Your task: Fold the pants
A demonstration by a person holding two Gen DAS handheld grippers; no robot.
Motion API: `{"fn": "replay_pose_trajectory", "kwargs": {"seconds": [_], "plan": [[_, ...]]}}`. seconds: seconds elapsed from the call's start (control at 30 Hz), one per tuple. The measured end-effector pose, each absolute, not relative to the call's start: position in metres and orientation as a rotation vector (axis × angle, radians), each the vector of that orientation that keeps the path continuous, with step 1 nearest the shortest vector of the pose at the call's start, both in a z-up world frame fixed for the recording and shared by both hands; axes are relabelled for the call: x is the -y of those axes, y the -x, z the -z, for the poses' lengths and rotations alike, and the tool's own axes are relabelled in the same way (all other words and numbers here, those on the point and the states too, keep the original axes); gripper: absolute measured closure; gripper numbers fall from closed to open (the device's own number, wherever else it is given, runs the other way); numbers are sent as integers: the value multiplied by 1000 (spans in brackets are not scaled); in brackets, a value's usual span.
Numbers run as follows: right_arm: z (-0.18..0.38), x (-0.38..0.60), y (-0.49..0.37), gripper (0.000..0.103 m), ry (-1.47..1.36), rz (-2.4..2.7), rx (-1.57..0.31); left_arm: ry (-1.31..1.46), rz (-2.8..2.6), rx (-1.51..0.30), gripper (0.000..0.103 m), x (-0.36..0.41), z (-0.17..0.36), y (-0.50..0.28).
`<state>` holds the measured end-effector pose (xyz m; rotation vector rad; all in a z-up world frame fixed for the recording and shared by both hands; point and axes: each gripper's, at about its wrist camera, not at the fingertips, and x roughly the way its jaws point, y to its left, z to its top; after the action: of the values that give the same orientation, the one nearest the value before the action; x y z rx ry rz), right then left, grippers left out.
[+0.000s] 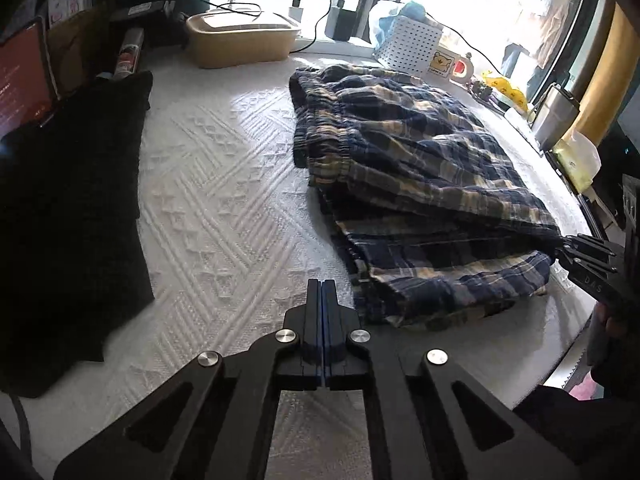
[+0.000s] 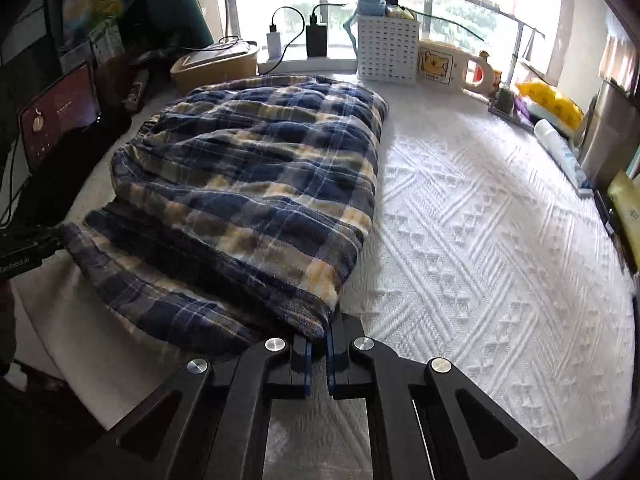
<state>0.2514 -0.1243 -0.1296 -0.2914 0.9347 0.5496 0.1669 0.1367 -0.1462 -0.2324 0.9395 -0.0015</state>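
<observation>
Nearest to us in the left wrist view, our left tongs are pressed fully together with nothing between them, resting over the bare white textured bedspread just off the near left corner of the plaid pants. In the right wrist view, our right tongs are clamped on the near right corner of the same plaid pants, the cloth bunched into the narrow gap between the blue-edged pads. From the left view we see the right tongs at about 3 o'clock, biting the garment's near edge. The pants lie folded in layers on the bedspread, the elastic waistband towards 11 o'clock in the left view and the stack running away from us towards the window. A black cloth lies at 9 o'clock in the left view, well apart from the pants. Farther off, at about 12 o'clock in the right view, a white perforated basket stands beside a bear-printed mug, and a beige lidded box sits near 11 o'clock along the windowsill.
</observation>
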Motion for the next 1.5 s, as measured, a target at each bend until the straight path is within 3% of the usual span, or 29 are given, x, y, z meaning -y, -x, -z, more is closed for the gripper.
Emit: {"fn": "replay_pose_trajectory", "kwargs": {"seconds": [0.17,0.2,0.27,0.3,0.33,0.37,0.4,0.43,0.9,1.5], "plan": [[129,125,-255,97,266,-575,-965,277,18,-944,100,-139,140,-167],[130,126,-255,95,266,-586,-984,278,21,-947,94,-140,138,-167],[128,128,-253,91,271,-599,-994,275,23,-940,70,-139,133,-171],[123,131,-250,84,285,-615,-985,278,22,-916,50,-142,128,-172],[120,133,-247,66,298,-619,-976,279,23,-899,35,-145,124,-173],[115,138,-245,51,316,-621,-962,277,17,-869,32,-150,117,-175],[111,142,-245,21,320,-619,-950,270,4,-840,32,-155,109,-180],[105,147,-244,15,317,-616,-933,266,-2,-827,32,-157,105,-183],[65,147,-306,15,219,-532,-812,208,10,-737,32,-164,58,-249],[86,107,-378,15,199,-577,-847,276,56,-901,31,-168,121,-307]]}}
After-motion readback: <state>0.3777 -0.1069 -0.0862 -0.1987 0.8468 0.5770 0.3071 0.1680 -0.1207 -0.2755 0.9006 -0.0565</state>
